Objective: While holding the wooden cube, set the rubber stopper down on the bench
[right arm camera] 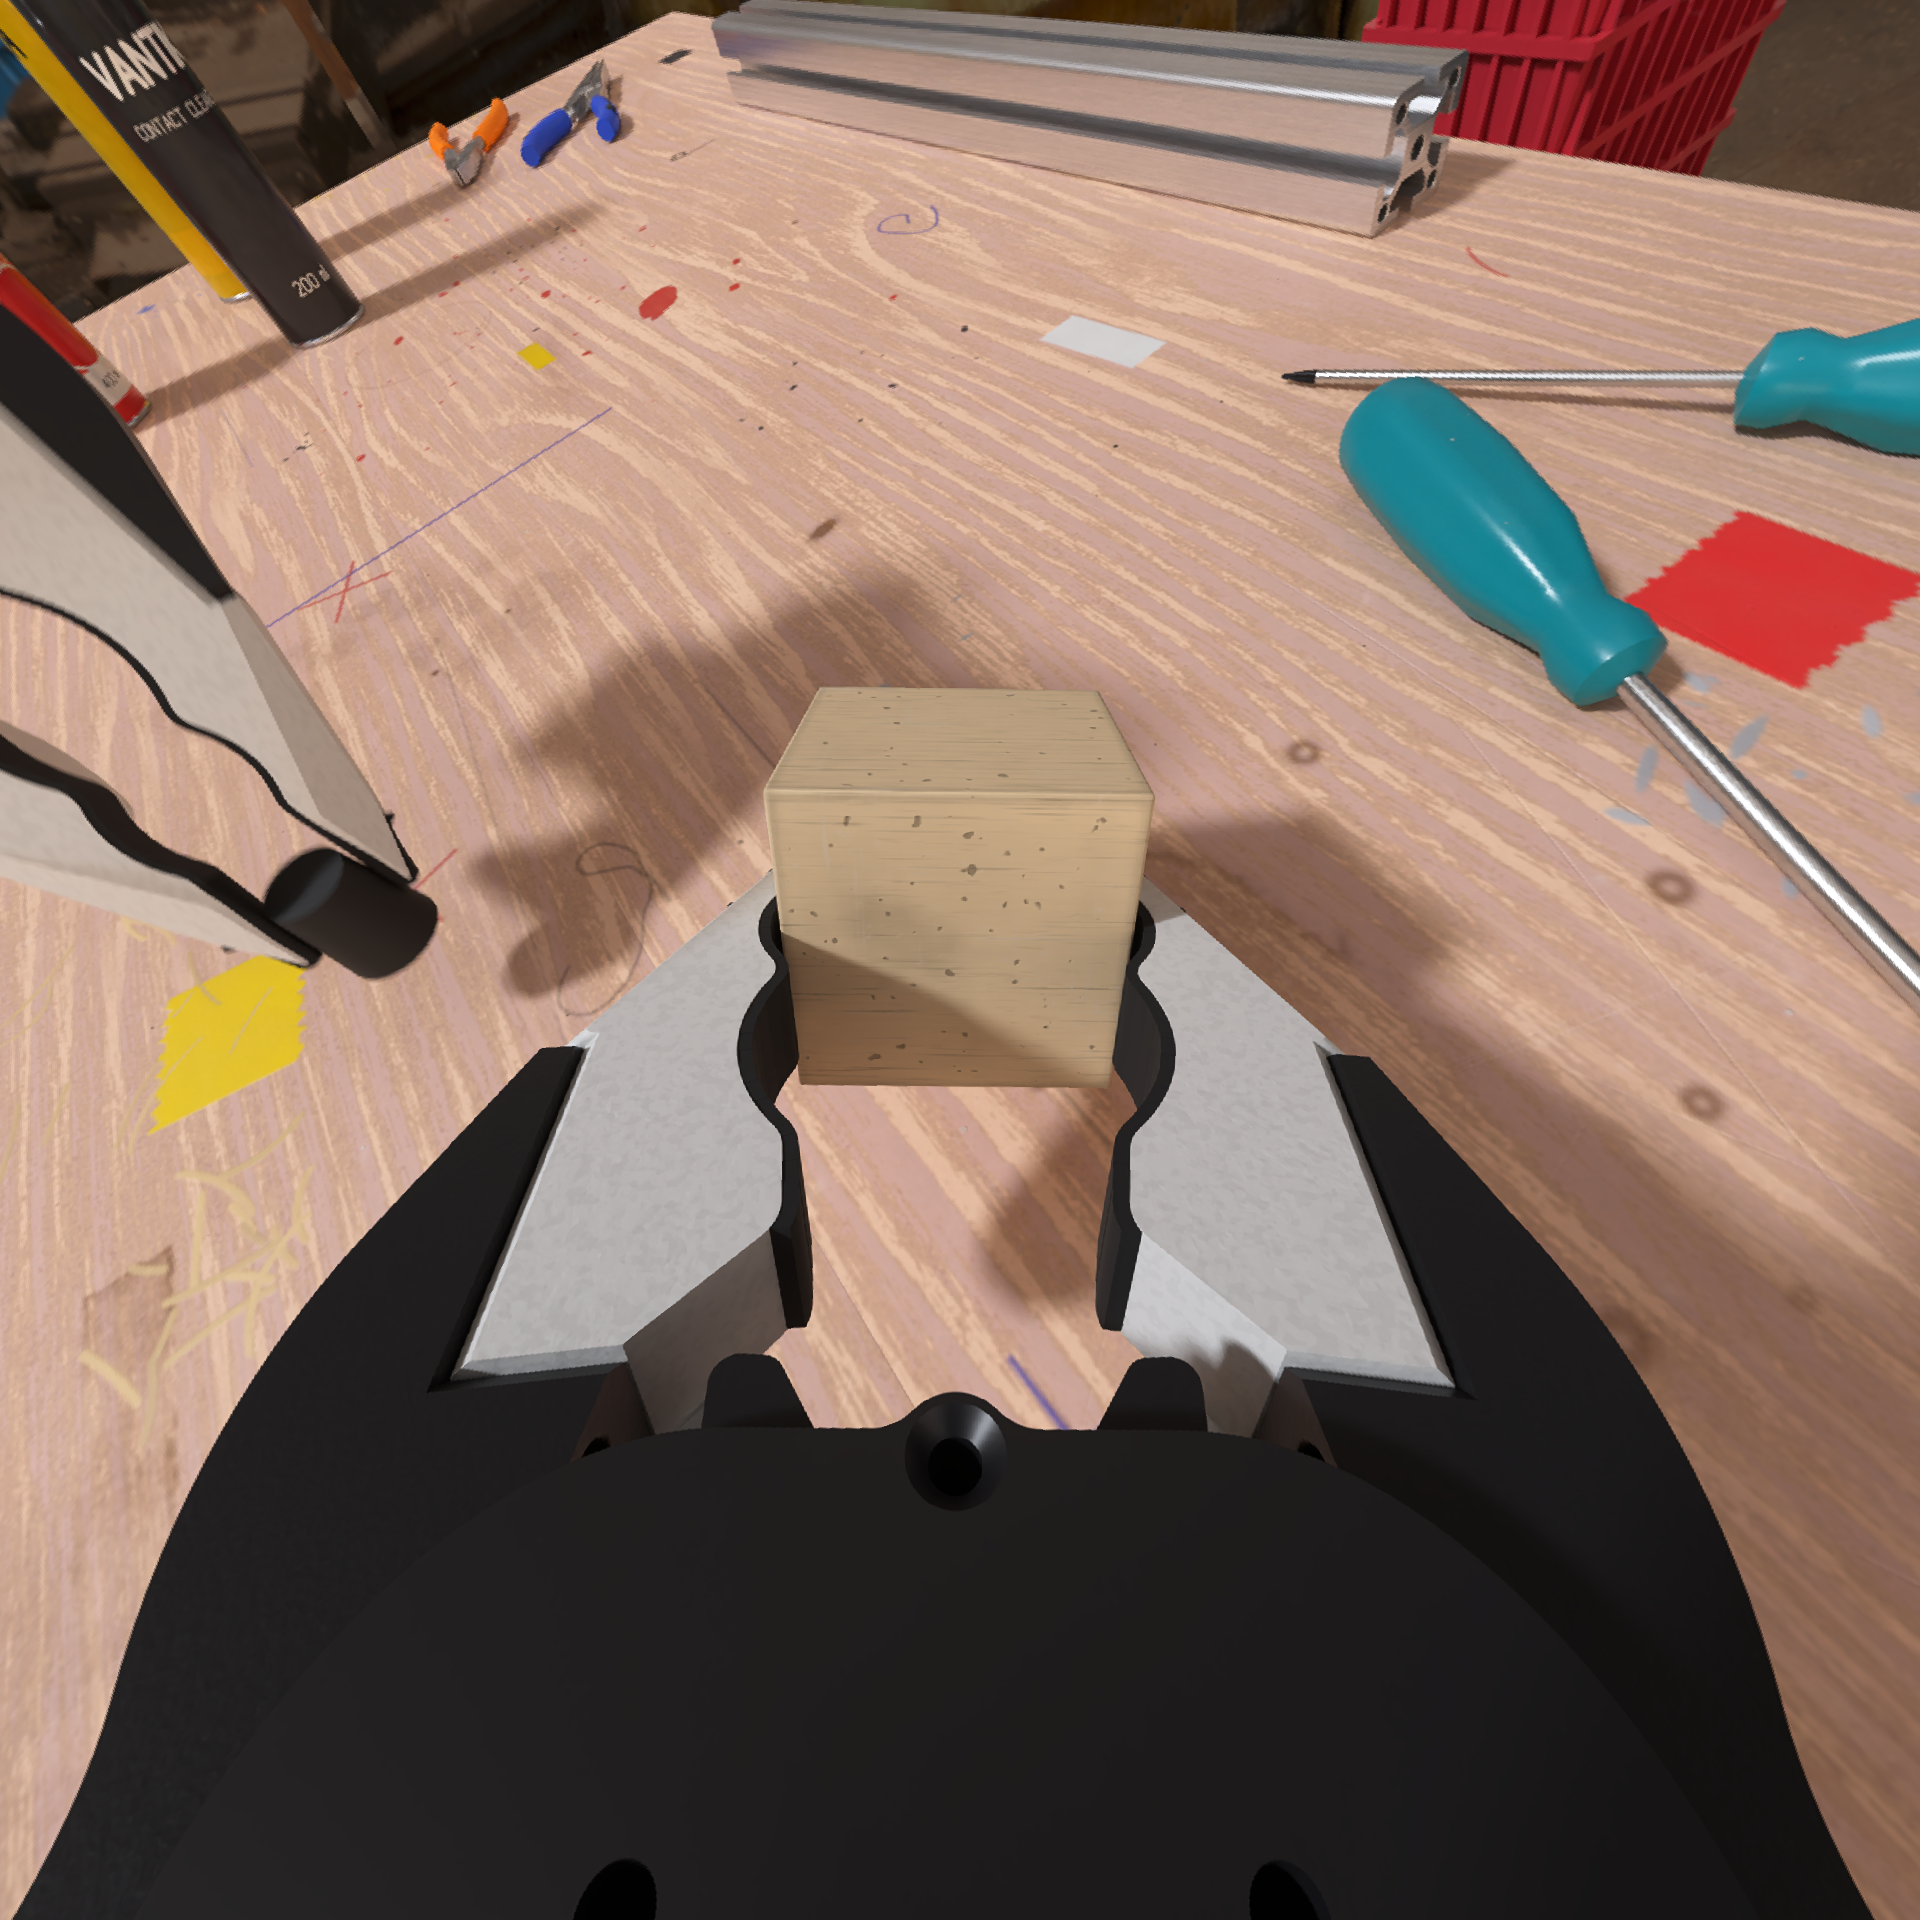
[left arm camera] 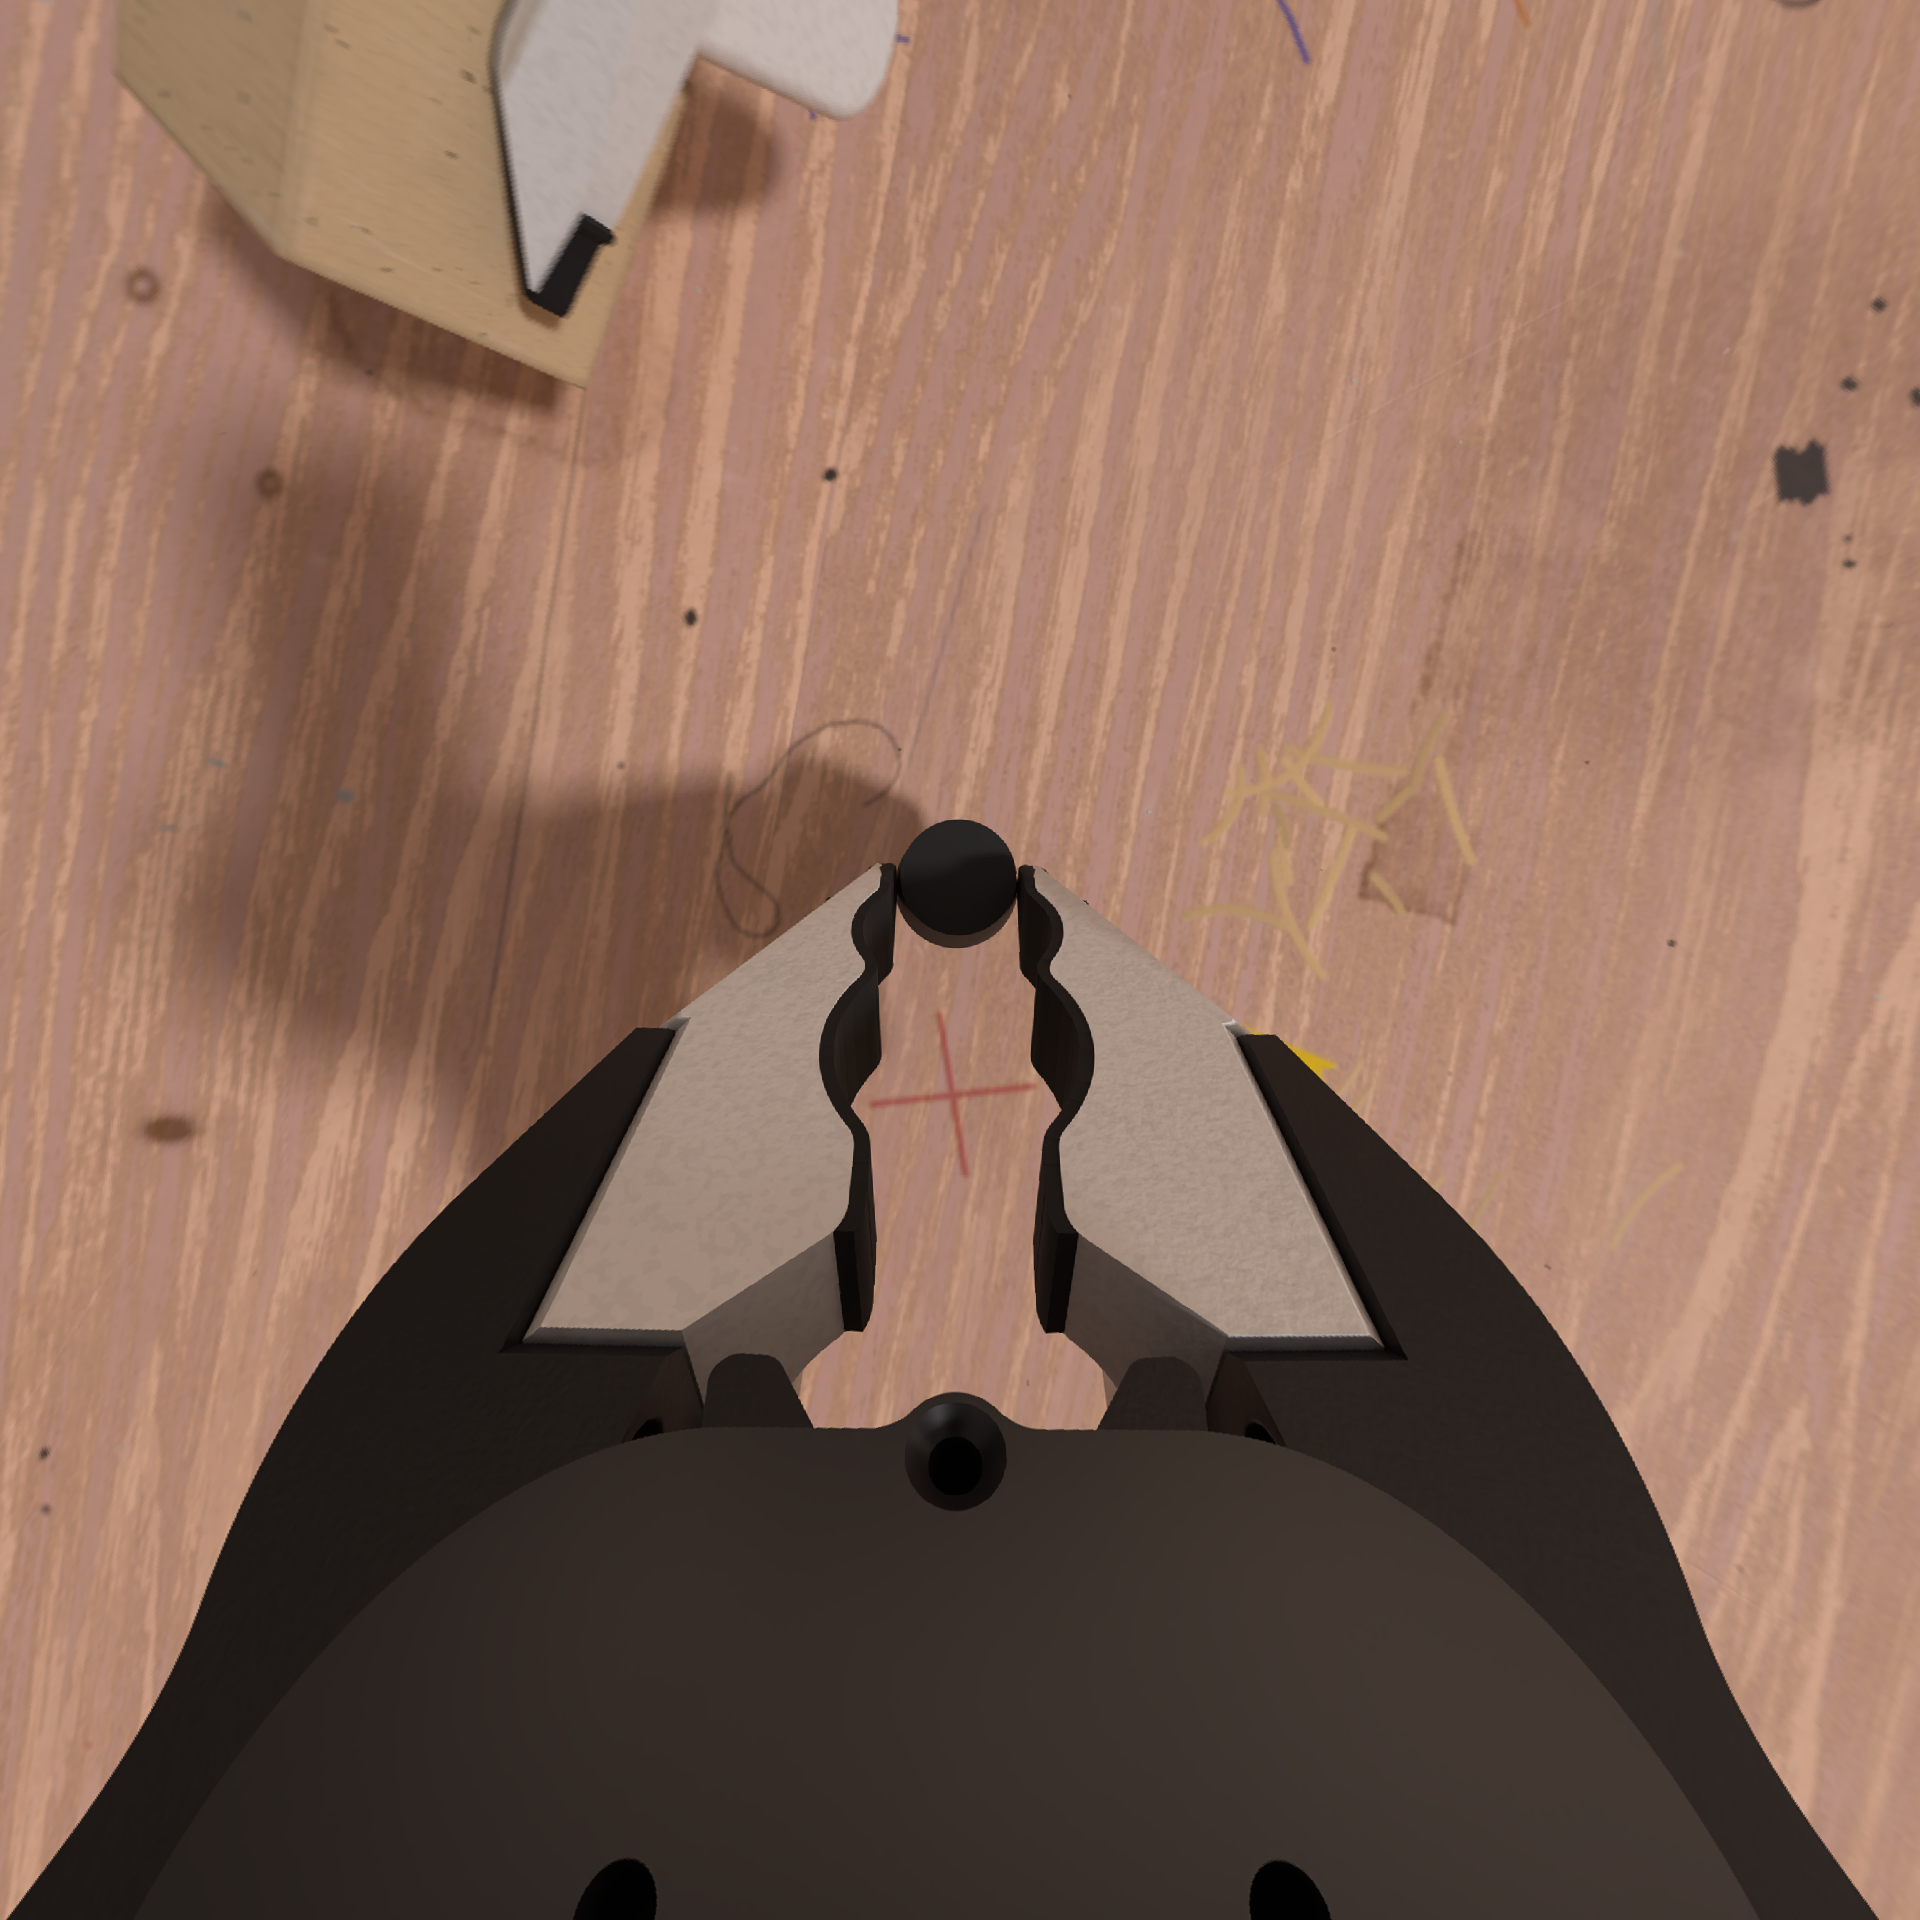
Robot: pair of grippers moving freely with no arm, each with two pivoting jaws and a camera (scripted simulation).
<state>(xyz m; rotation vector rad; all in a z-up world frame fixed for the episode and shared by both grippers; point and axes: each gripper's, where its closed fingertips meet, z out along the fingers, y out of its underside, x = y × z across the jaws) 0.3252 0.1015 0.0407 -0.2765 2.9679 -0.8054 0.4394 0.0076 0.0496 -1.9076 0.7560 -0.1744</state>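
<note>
Black and matte, the rubber stopper (left arm camera: 956,883) is a short cylinder with a flat round end face and softly rounded edges, pinched at its sides between the very tips of the left gripper (left arm camera: 956,902), whose two fingers are closed onto it. Seen from the right wrist view, the stopper (right arm camera: 353,912) juts out past those fingertips with its axis tilted, over the bench (right arm camera: 935,468) near a yellow patch (right arm camera: 231,1037) painted on the wood; whether its lower edge touches the surface or hangs just above it is hard to judge from this angle. Beneath the left gripper's fingers a red cross mark (left arm camera: 954,1093) shows on the bench, and a thin loop of dark thread (left arm camera: 790,821) lies just beyond the stopper. The right gripper (right arm camera: 956,935) is clamped on the wooden cube (right arm camera: 956,894), a pale, speckled block with fine horizontal grain, held by two opposite faces and lifted clear of the bench so that its shadow falls behind it. To the right lie two teal-handled screwdrivers (right arm camera: 1496,540) beside a red patch (right arm camera: 1777,597). Farther back sit an aluminium extrusion (right arm camera: 1091,104), small pliers (right arm camera: 566,120) and a dark spray can (right arm camera: 223,177).
</note>
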